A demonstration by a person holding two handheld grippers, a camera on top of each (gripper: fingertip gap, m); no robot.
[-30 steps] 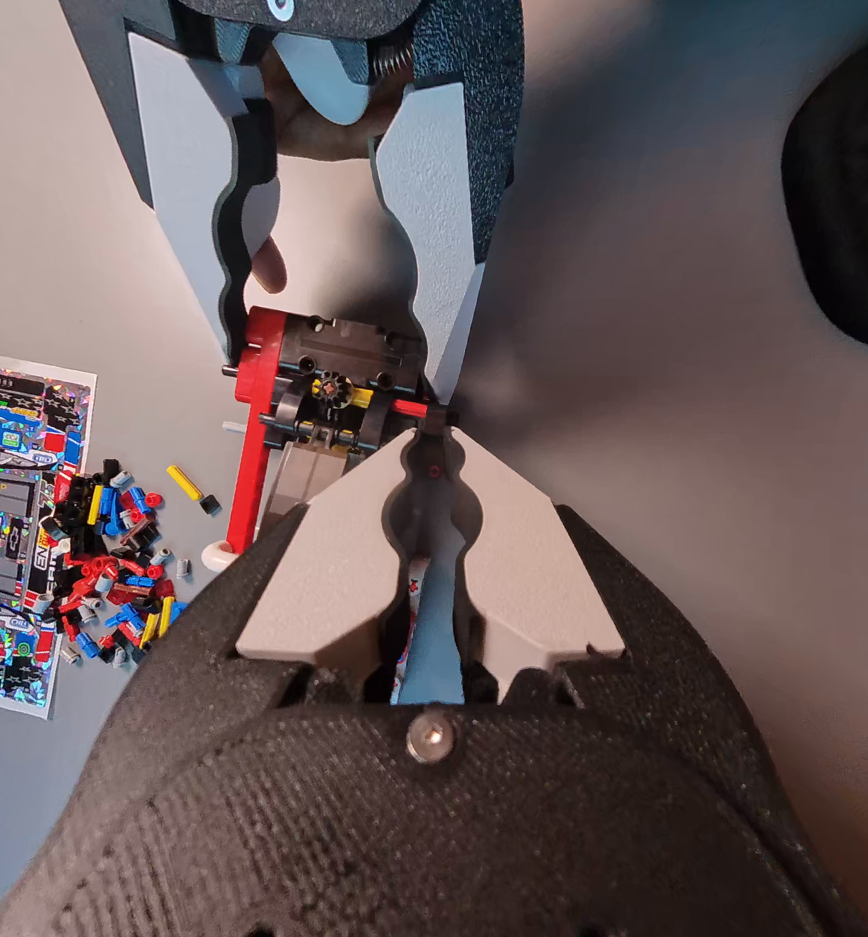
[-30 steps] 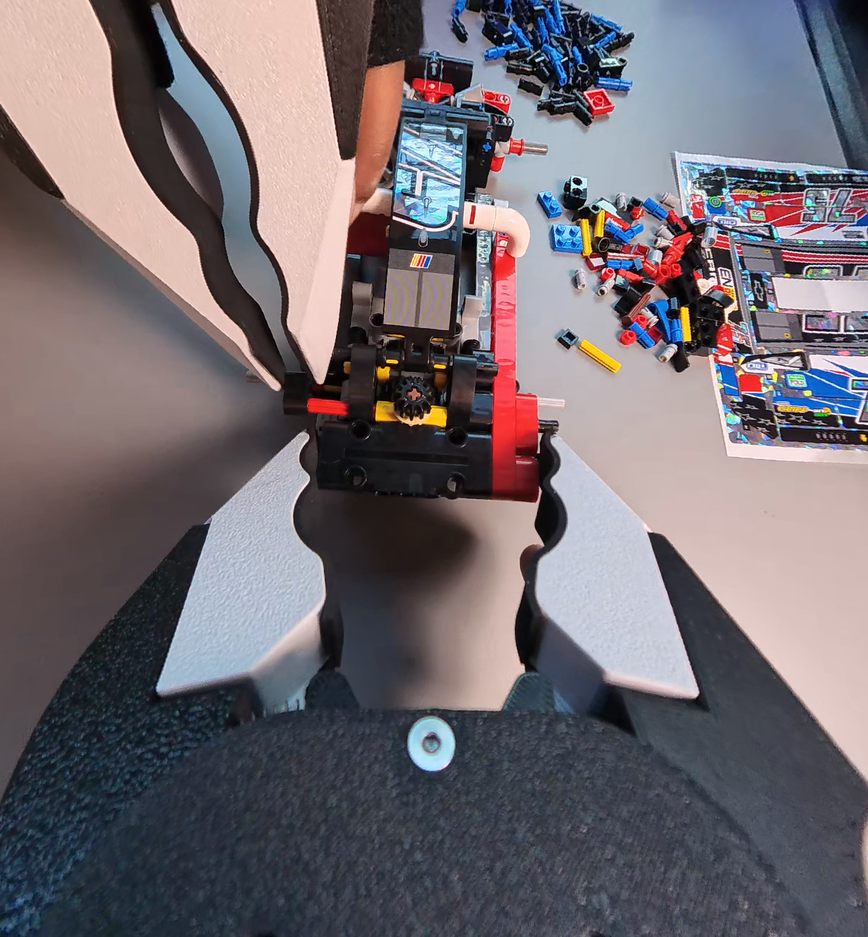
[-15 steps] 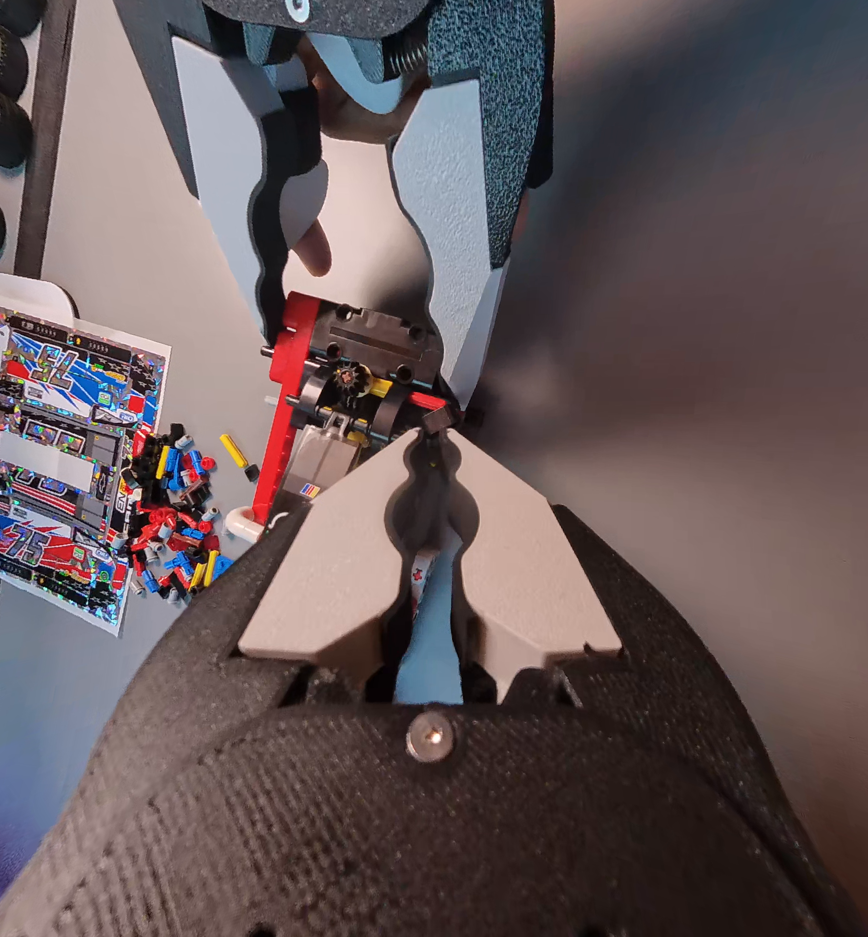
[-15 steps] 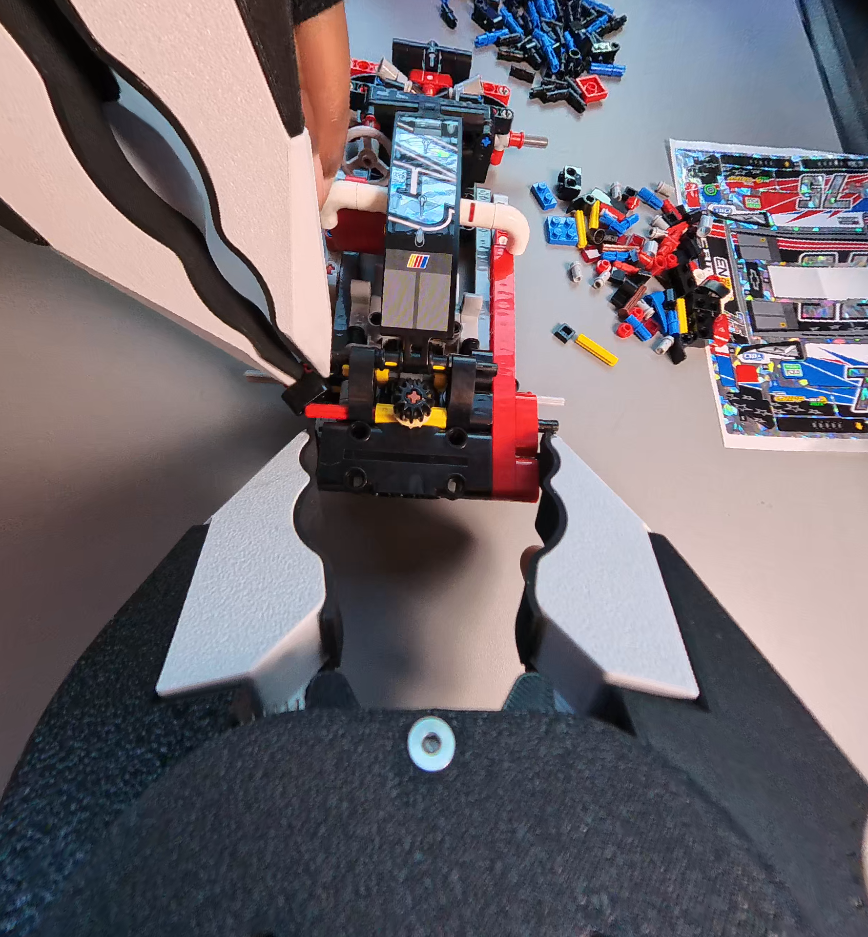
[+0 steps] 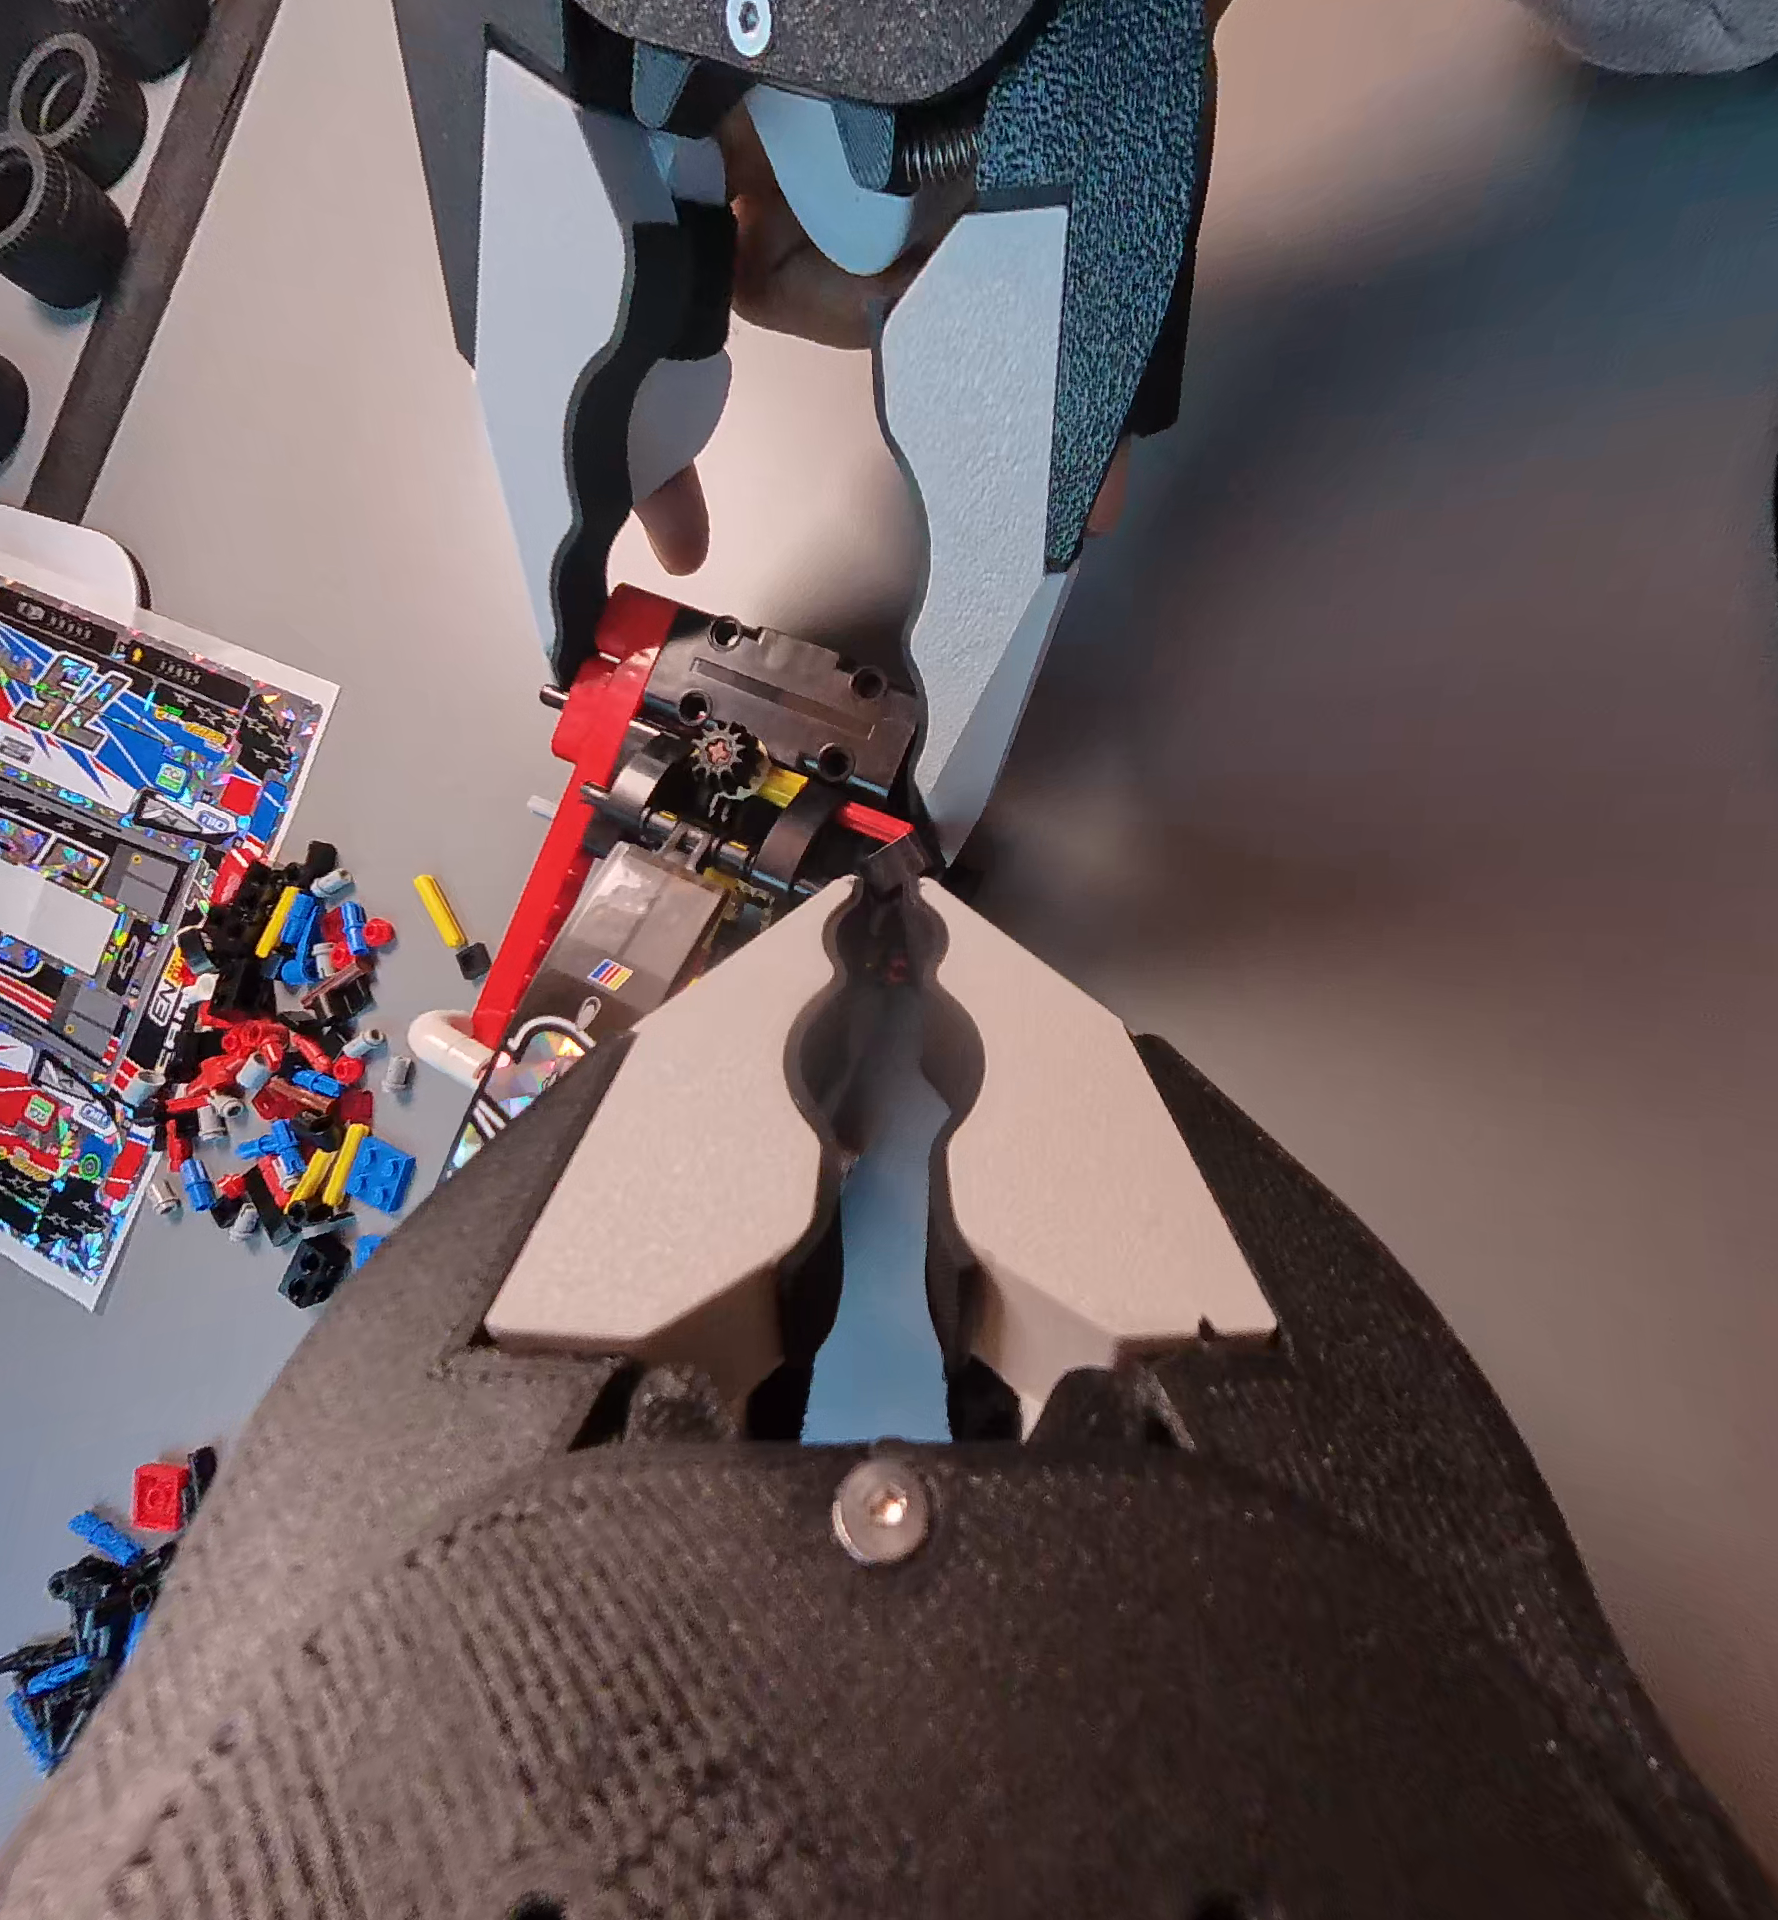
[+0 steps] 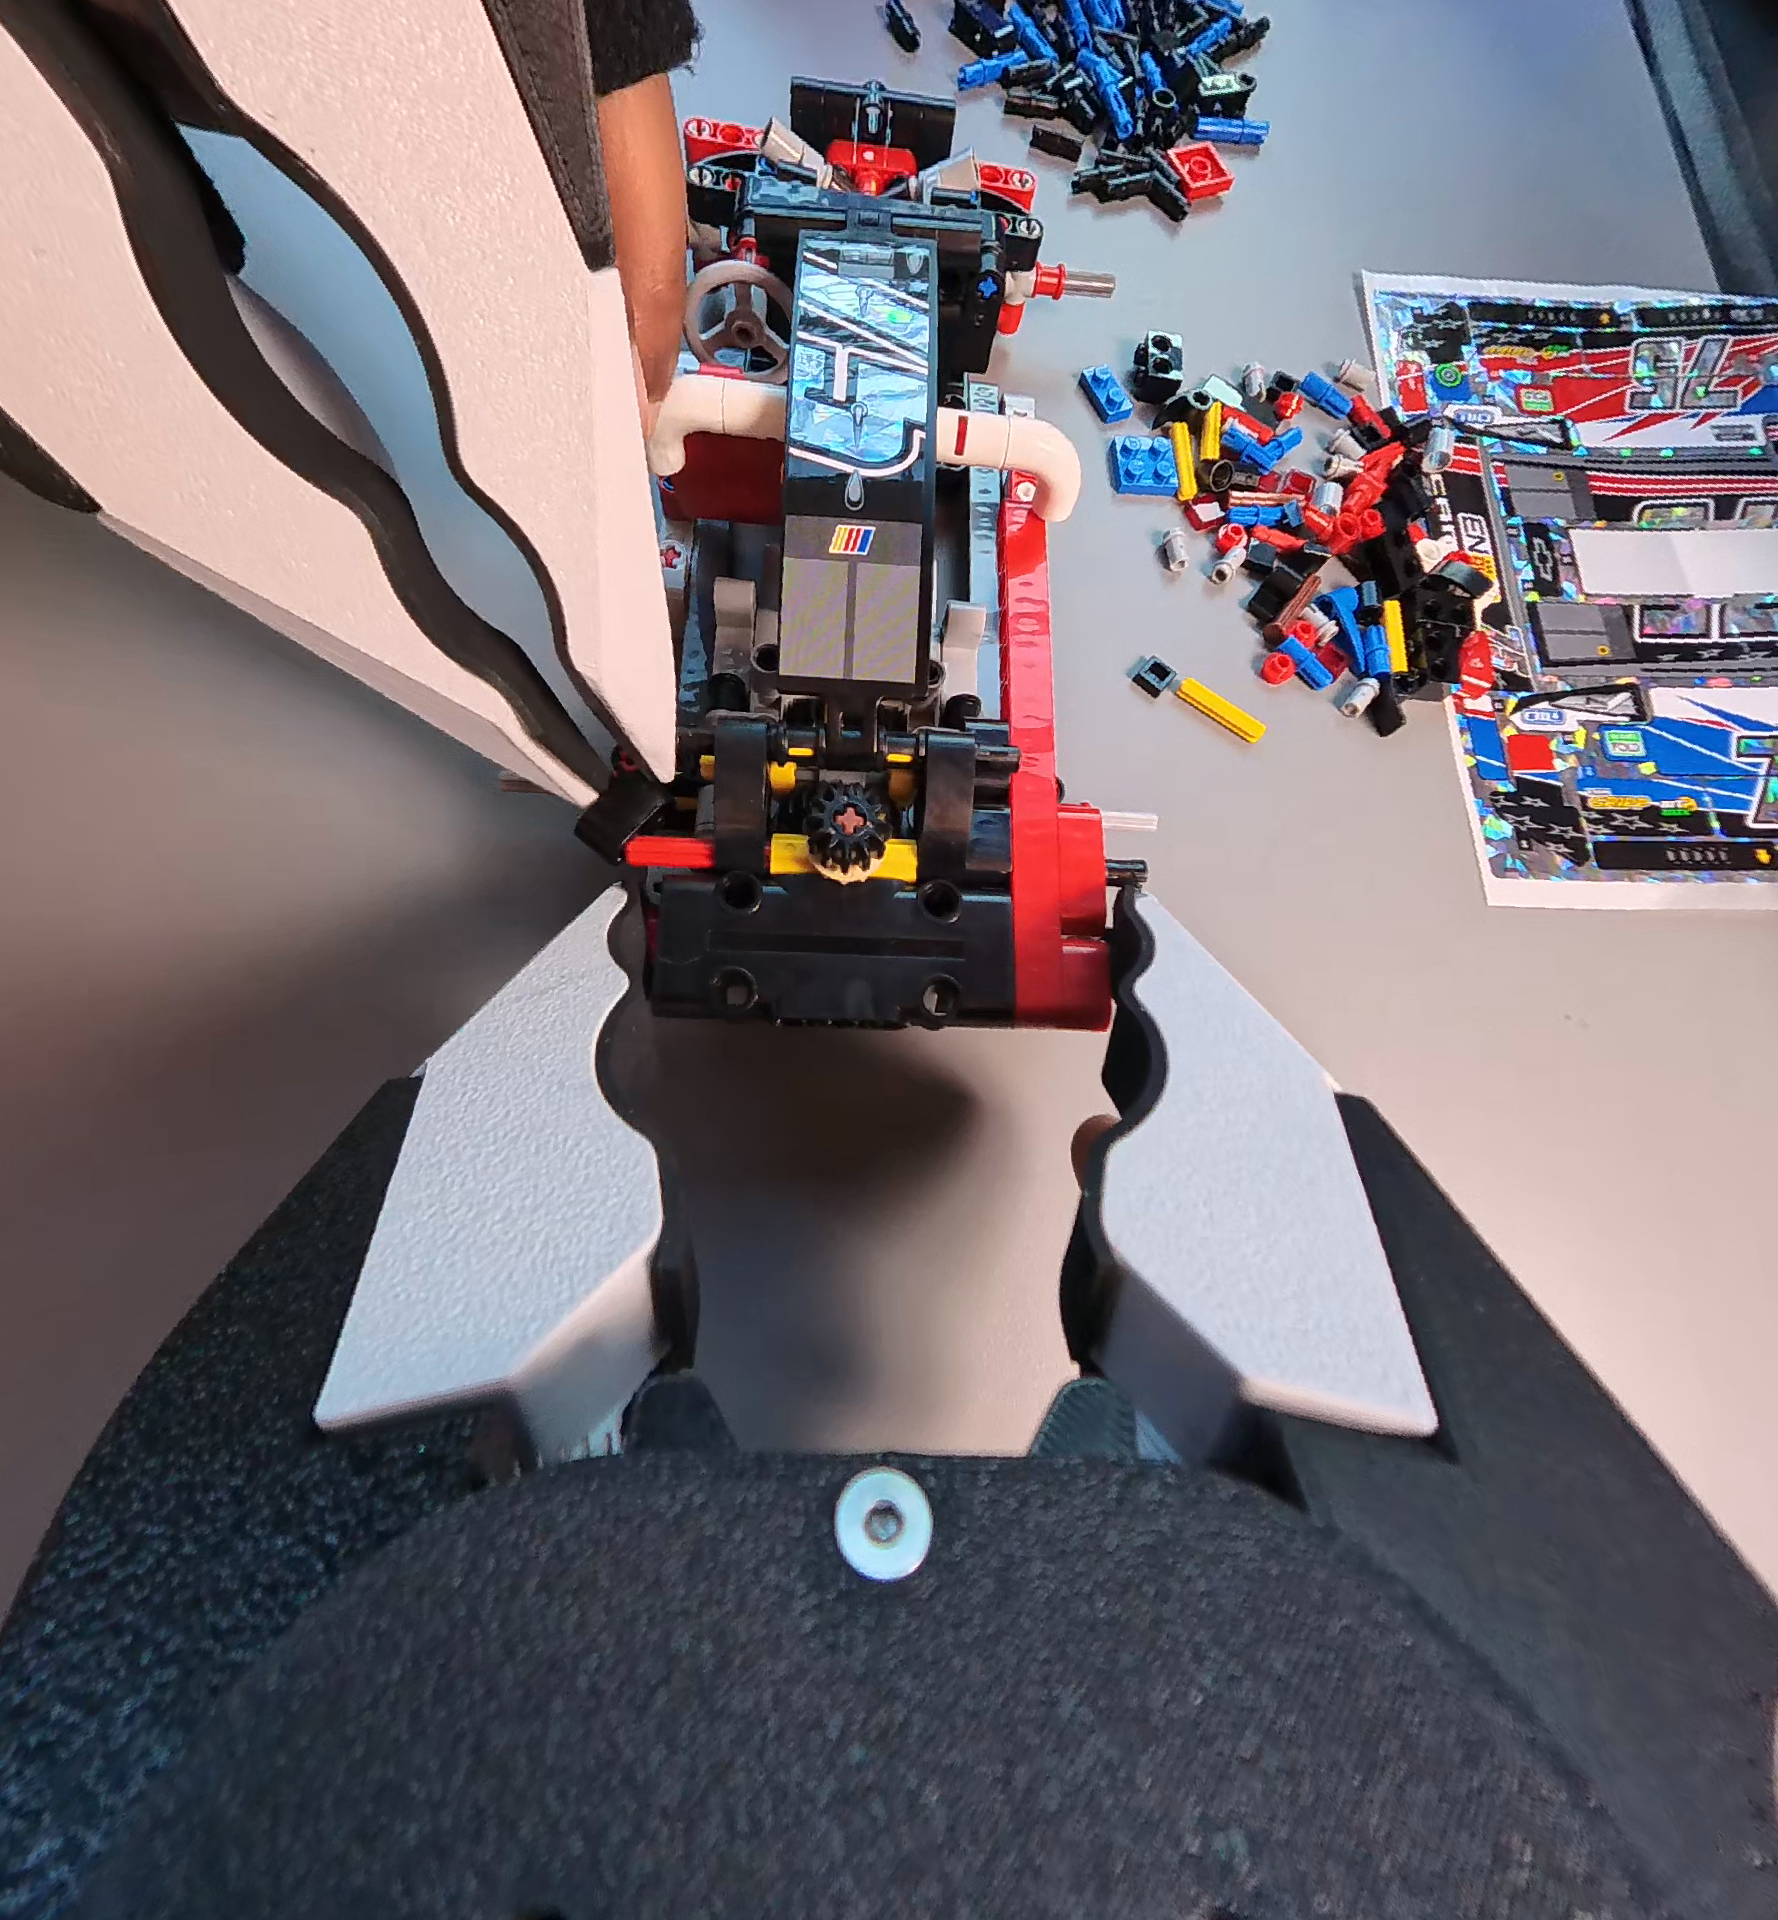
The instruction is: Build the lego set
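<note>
The right gripper [image 6: 869,966] is clamping its two grey fingers on the near end of the partly built lego car [image 6: 864,665], one finger on the black block's left side and one on the red side beam. The left gripper [image 5: 890,914] is closing almost fully, pinching a small black connector [image 6: 623,816] at the tip of a red axle [image 6: 669,852] that is sticking out of the car's left side; its fingers are hiding most of that piece, so how far it is seated is unclear. The car is resting on the grey table [image 6: 1384,1091], stretching away from the right wrist camera, with its left flank hidden behind the left gripper's finger. A sticker sheet [image 6: 1654,582] is lying to the right, cut off by the frame edge; it is carrying printed numbers and logos. A pile of red, blue, black and yellow loose pieces [image 6: 1321,561] is sitting between car and sheet, a yellow axle [image 6: 1217,709] lying nearer. A second pile of blue and black pins [image 6: 1103,83] is lying far off. In the left wrist view, black tyres [image 5: 23,197] are showing, partly cropped, at the corner.
</note>
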